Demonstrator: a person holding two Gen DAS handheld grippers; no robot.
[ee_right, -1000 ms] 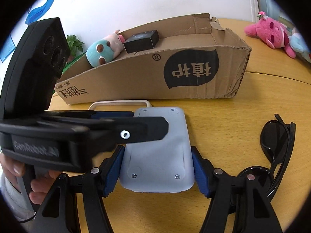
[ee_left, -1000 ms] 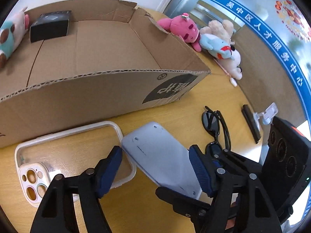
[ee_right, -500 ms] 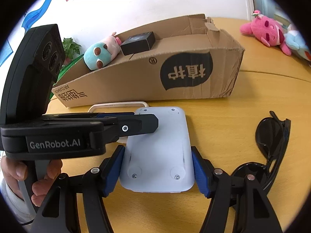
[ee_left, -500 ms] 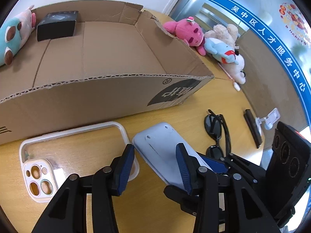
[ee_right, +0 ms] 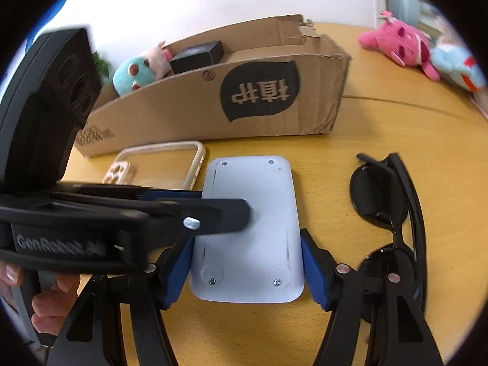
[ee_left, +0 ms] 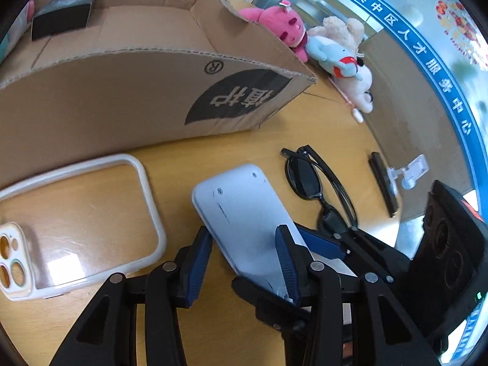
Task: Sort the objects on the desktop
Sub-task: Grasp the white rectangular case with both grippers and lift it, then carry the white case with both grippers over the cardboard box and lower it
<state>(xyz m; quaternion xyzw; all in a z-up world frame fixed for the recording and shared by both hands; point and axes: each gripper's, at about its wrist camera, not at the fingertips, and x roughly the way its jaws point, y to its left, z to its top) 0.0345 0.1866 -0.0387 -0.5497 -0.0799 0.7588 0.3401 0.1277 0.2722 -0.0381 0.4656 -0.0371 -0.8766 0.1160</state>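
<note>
We are holding the white device [ee_right: 250,228], a flat slab lying back-up with small screws showing, between both tools on the wooden bench [ee_right: 396,128]. Our right tool [ee_right: 245,270] is clamping its two blue pads against the long sides of the device near its closest end. Our left tool [ee_left: 242,259] is reaching in across the device from the left; its pads are sitting on either side of the slab's edge, and from its own camera the device is rising tilted between them, so we are treating it as gripped there too.

The device is lying just in front of the cardboard box [ee_right: 213,103], which is standing open with a black box [ee_right: 196,58] and a teal plush toy [ee_right: 137,74] inside it. Just left of the device, a clear phone case [ee_left: 76,219] is lying flat, close to it but apart. Right of the device, black sunglasses [ee_right: 387,207] are lying folded, beside the right tool's outer arm. Beyond the cardboard box, to its right, a pink plush [ee_left: 277,27] and a pale blue plush [ee_left: 332,58] are lying together.
</note>
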